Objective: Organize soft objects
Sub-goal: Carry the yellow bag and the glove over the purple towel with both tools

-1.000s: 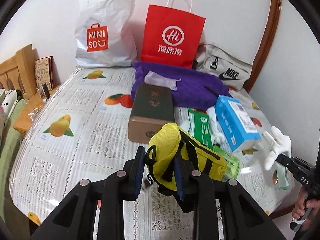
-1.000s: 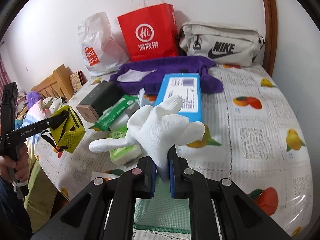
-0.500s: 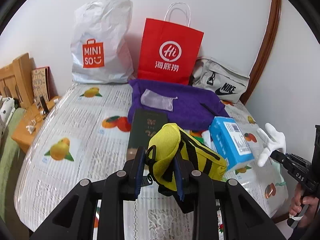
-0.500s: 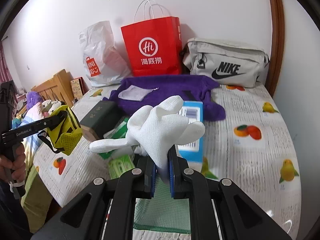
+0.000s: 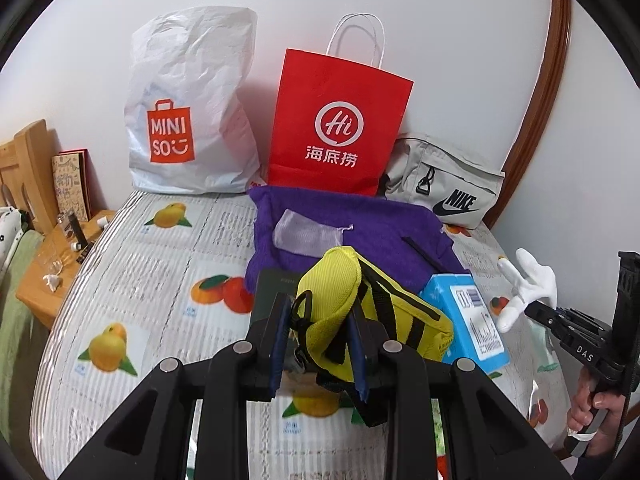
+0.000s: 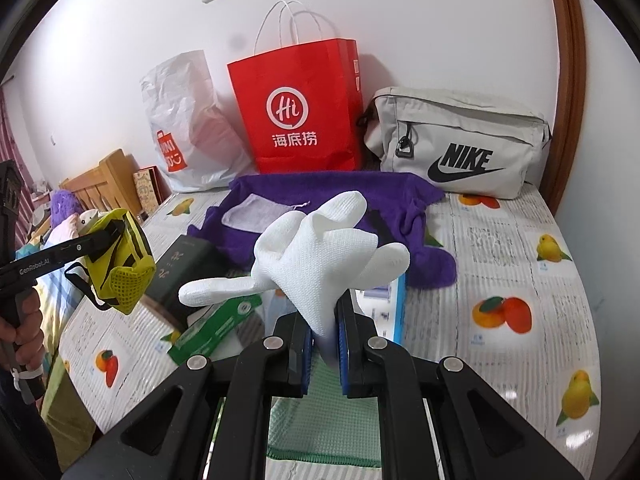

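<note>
Pouch (image 5: 360,304) in yellow is pinched in your left tool (image 5: 318,344), raised above the desk (image 5: 152,280) in front of the red bag (image 5: 340,120). To its right, your right tool (image 6: 324,344) is pressed on a white glove (image 6: 316,256), also in front of that bag.

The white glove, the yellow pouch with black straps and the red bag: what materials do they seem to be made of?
White glove: knitted fabric, probably cotton or synthetic; a fine matt stitch grid shows. Yellow pouch with black straps: woven synthetic cloth, with an open mesh panel. Red bag: stiff matt paper, sharply creased, with thin white cord handles.
</note>
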{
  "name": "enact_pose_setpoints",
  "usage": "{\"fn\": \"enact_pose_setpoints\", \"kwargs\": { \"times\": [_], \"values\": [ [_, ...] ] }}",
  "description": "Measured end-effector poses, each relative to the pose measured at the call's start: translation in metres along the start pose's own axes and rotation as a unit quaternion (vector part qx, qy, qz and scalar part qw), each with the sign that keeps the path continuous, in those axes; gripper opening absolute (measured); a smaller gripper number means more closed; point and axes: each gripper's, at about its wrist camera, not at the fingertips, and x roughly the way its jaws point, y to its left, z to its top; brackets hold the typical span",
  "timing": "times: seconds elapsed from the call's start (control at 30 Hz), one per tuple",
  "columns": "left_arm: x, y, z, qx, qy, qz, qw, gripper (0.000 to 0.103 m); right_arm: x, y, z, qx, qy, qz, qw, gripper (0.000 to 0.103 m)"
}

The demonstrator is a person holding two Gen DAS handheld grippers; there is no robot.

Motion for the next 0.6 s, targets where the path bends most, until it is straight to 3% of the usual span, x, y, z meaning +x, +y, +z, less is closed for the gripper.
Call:
{"fn": "enact_pose_setpoints", "kwargs": {
  "times": [0.6],
  "values": [
    [0.042, 0.002, 0.033, -0.012, 0.009, 0.005, 0.9999, 0.026, 0.032, -0.015, 0.042, -0.007, -0.011, -0.008, 1.0, 0.011]
  ]
}}
